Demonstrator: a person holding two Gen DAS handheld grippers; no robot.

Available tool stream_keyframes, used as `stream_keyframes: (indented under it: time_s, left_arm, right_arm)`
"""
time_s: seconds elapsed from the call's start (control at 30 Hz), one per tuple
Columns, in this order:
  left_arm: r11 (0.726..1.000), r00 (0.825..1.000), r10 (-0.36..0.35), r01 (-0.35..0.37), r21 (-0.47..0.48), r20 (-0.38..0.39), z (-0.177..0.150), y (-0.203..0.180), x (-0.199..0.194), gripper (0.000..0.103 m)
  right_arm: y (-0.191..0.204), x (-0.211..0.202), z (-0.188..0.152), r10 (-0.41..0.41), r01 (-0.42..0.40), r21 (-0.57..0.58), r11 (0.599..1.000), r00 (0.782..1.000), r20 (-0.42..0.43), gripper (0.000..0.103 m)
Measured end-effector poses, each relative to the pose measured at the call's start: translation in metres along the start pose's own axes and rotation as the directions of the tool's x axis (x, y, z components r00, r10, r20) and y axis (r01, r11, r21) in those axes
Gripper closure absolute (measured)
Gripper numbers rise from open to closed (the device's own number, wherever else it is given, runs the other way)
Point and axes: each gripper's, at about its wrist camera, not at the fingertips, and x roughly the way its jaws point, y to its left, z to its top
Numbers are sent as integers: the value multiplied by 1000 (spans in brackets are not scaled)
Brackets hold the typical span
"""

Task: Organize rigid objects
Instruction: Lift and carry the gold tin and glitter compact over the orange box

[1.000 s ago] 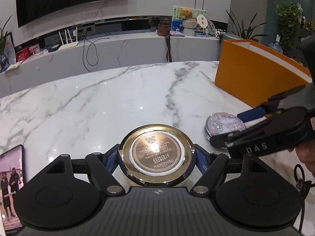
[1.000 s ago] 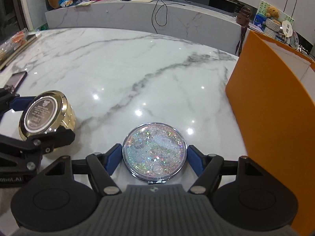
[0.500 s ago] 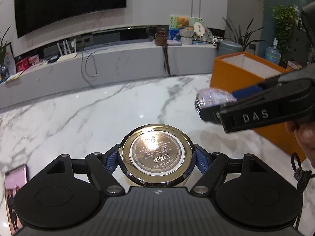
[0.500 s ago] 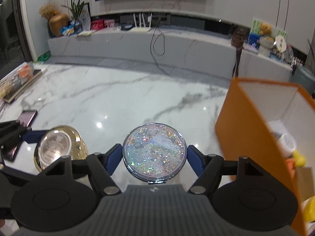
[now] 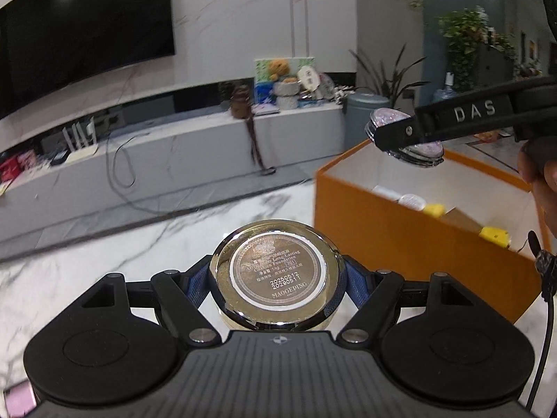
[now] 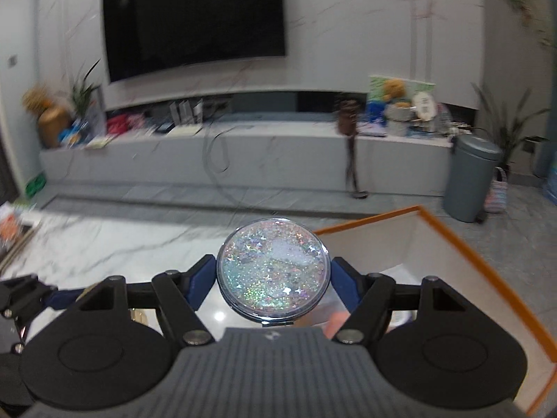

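My left gripper [image 5: 275, 280] is shut on a round gold compact [image 5: 275, 275], label side up, lifted off the marble table beside the orange box [image 5: 400, 230]. My right gripper [image 6: 273, 277] is shut on a round glitter compact [image 6: 273, 270], held above the near corner of the orange box [image 6: 463, 254]. In the left wrist view the glitter compact [image 5: 423, 148] hangs over the box opening, pinched in the right gripper's black fingers [image 5: 400, 136]. Small items, among them yellow pieces [image 5: 433, 209], lie inside the box.
The white marble table [image 5: 104, 254] stretches left of the box. A phone [image 5: 17, 402] shows at the table's near left. A hand [image 5: 543, 188] holds the right gripper. Beyond the table are a grey bin [image 6: 471, 179], a low console and a wall TV.
Both grippers rose from the table with their compacts. The right one climbed higher and moved over the orange box; the left one came nearer the box's side.
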Motion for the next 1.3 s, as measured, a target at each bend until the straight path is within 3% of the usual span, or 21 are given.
stream_keyframes:
  time_s: [0.17,0.43,0.8,1.3]
  left_arm:
    - [999,999,-41,41,14,15,14,-17,6,15]
    - [993,994,-104,101,69,46,41,-54,18,15]
    - [970,980,-199,195,142,11,48,-106,44,15]
    - [942,962,-267,274,192,-64,56,-163,75,15]
  right_arm:
    - [-28,-16,8,-56,53,59,997,998,43,32]
    - [-81,-35,10,-132,126,139,982,991,32,32]
    - [-134,-53,3,-235,223,235,946,972,21,32]
    - [-162,-35,-7,-236,253,237,938,967,-99,32]
